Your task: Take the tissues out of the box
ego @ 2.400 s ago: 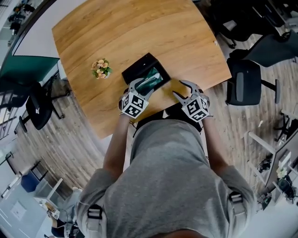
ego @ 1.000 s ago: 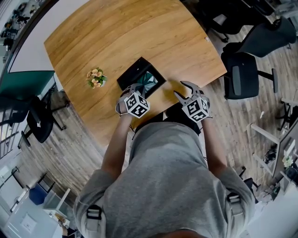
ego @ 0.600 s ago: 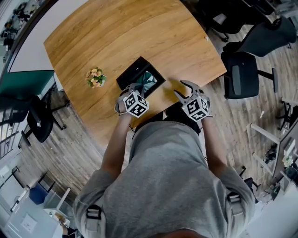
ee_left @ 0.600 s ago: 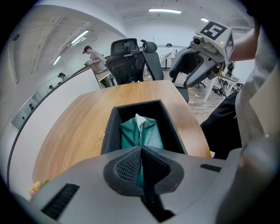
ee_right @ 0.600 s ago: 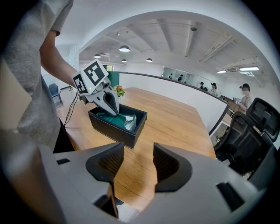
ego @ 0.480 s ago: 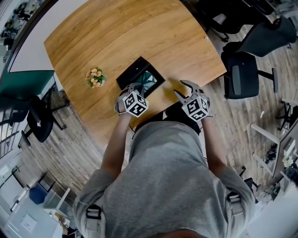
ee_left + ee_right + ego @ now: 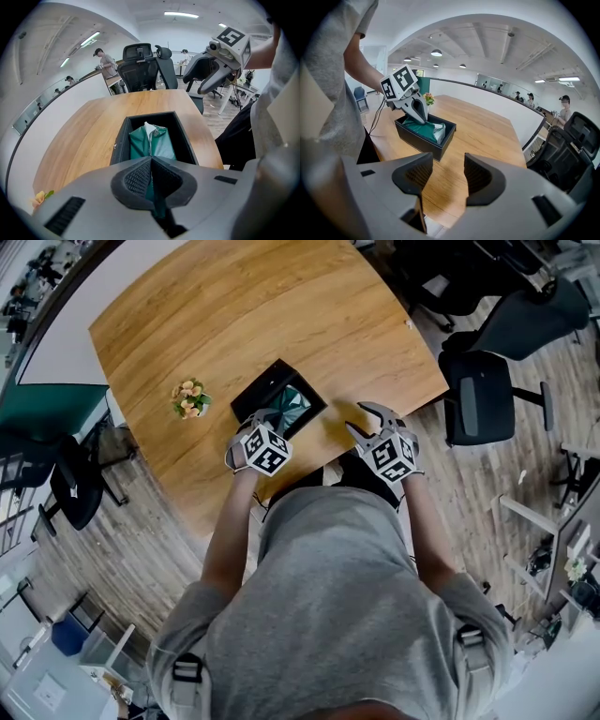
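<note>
A black open box [image 7: 267, 387] sits on the wooden table near its front edge, with a green tissue pack [image 7: 293, 405] lying inside. My left gripper [image 7: 266, 420] reaches down into the box's near end. In the left gripper view it [image 7: 151, 176] is shut on the near end of the tissue pack [image 7: 152, 140], green film showing between the pads, with the box [image 7: 186, 138] around it. My right gripper [image 7: 362, 421] hovers open over bare table to the right of the box. In the right gripper view, nothing is between its jaws [image 7: 447, 176], and the box [image 7: 423, 146] and the left gripper [image 7: 419, 115] lie ahead.
A small pot of flowers [image 7: 190, 397] stands on the table left of the box. Black office chairs [image 7: 483, 395] stand on the floor right of the table. The table's front edge [image 7: 309, 460] runs just below both grippers.
The left gripper's jaws, spread over the pack in the earliest frame, are now closed on its near end. Over the last second both grippers have hardly moved.
</note>
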Demonstrator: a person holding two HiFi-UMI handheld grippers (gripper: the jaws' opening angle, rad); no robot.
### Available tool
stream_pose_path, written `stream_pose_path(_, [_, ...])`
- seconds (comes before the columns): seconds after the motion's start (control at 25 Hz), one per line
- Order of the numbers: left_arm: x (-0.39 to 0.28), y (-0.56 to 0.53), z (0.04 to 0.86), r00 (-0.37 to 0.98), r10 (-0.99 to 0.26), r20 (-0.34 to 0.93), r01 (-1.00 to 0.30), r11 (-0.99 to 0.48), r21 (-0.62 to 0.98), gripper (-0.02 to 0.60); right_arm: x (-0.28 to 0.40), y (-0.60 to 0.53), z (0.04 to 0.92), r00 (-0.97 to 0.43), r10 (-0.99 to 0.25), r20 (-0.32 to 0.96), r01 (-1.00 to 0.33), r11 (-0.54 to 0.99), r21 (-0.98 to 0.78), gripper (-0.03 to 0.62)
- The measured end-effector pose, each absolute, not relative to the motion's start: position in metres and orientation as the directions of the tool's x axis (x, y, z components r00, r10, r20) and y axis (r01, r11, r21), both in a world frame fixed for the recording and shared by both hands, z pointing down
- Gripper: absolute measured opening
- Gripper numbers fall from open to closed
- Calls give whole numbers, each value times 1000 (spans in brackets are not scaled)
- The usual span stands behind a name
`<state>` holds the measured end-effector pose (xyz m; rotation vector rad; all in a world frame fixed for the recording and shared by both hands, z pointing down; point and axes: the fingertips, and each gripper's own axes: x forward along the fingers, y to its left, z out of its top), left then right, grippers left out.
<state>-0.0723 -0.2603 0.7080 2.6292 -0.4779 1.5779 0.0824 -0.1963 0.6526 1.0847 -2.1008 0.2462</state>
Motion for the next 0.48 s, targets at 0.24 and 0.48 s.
stream_pose_path(0.24, [-70, -261, 700, 433, -267, 861, -297, -944, -143, 18, 80, -198, 647, -383, -612, 691, -739, 653, 169, 216])
stream_pose_path(0.48, [-69, -261, 693, 418, -284, 863, -306, -938, -161, 18, 84, -197, 644, -393, -613, 686, -729, 662, 174, 216])
